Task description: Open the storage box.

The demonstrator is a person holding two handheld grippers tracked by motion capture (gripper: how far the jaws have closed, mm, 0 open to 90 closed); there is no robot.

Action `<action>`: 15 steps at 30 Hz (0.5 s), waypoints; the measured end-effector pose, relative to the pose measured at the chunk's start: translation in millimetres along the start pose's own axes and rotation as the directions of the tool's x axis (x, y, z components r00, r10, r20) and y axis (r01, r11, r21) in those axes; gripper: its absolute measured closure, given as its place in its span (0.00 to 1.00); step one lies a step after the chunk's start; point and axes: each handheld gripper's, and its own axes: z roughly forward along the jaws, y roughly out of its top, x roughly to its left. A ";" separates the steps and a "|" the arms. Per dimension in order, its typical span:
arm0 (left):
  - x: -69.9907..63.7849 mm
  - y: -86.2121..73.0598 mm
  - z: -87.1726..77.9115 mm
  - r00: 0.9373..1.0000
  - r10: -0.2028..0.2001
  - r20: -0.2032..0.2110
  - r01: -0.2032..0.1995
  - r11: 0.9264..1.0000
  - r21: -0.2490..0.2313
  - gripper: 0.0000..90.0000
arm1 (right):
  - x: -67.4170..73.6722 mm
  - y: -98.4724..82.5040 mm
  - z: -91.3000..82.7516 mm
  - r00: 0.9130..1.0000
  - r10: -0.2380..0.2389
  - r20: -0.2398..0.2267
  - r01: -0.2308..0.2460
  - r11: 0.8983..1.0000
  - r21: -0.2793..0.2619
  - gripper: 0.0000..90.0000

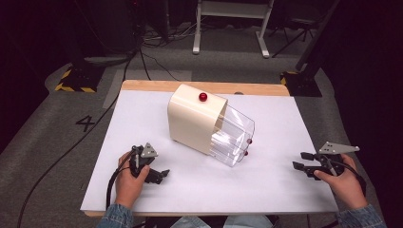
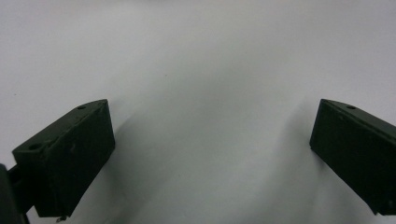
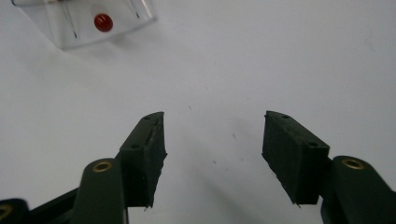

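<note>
While both grippers rested on the worktop | left gripper fingers spread, empty | right gripper fingers spread, empty | box between

A drawer box sits mid-table — left tongs and right tongs flank it.

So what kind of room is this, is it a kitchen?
Probably not a kitchen; it looks like a lab or test room. A white table stands on grey carpet with cables, a taped number 4 and black stands with yellow-black hazard stripes.
</note>
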 end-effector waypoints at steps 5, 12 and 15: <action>0.3 0.2 -0.1 1.000 0.002 0.001 -0.002 1.000 0.001 0.00 | -4.5 -14.3 14.7 1.000 0.004 0.000 -0.004 0.999 0.037 0.43; 0.1 0.1 0.0 1.000 -0.001 0.001 0.001 1.000 0.001 0.00 | 2.0 -21.9 28.0 1.000 -0.029 -0.003 0.029 1.000 0.012 0.39; 0.0 0.1 0.0 1.000 -0.001 0.001 0.001 1.000 0.001 0.00 | 7.6 -24.0 35.7 0.997 -0.078 0.019 0.078 0.997 0.023 0.34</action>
